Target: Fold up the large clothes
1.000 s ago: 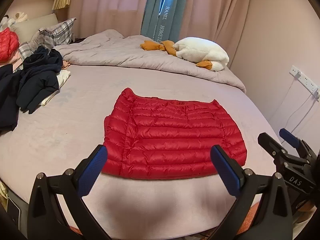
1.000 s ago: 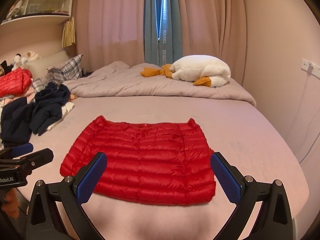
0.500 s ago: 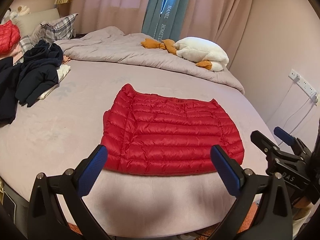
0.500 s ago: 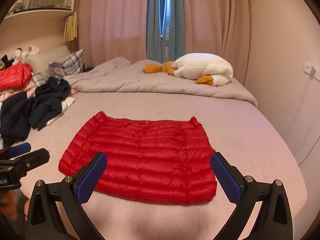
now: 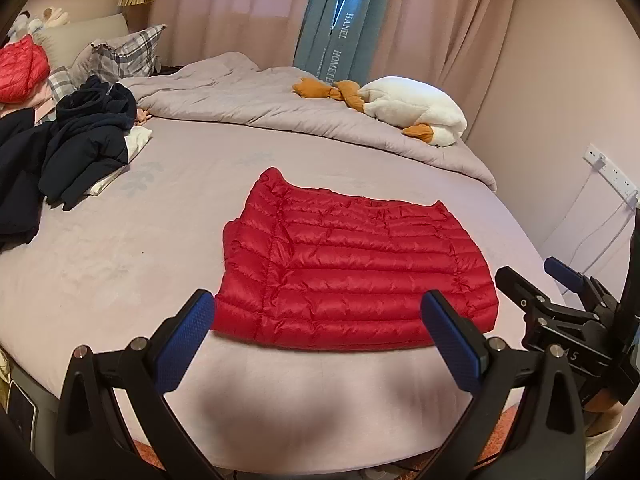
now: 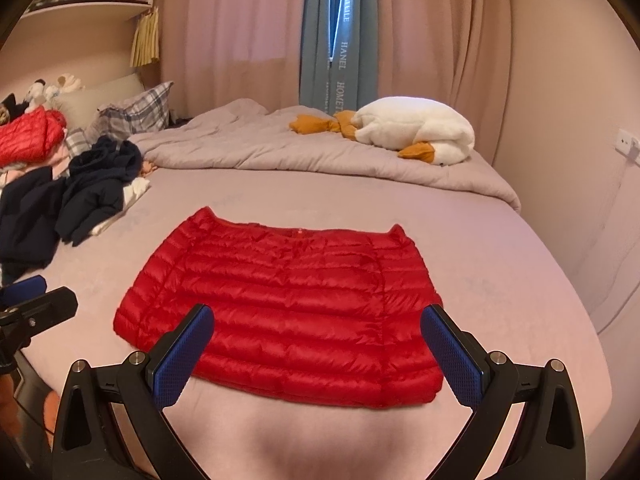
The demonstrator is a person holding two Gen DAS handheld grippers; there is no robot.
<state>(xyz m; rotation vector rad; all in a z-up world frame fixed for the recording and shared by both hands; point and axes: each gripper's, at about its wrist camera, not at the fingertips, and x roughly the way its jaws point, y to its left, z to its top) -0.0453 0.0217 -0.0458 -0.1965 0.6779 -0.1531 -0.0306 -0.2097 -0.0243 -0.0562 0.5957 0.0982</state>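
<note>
Both grippers stood with jaws spread wide and held nothing. One red quilted jacket [image 5: 352, 276] lay folded flat on the pinkish bed [image 5: 120, 264], just beyond the left gripper [image 5: 316, 332] and slightly to its right, not touching it. From the right wrist view, the jacket's near hem sat between the fingers of the right gripper [image 6: 316, 344], apart from both blue pads [image 6: 182, 360]. Far behind, a teal curtain [image 5: 336, 40] carried vertical lettering reading "HANEL" and partly "HOMETE". A white plush goose [image 6: 416, 128] rested on the grey duvet [image 6: 280, 148].
</note>
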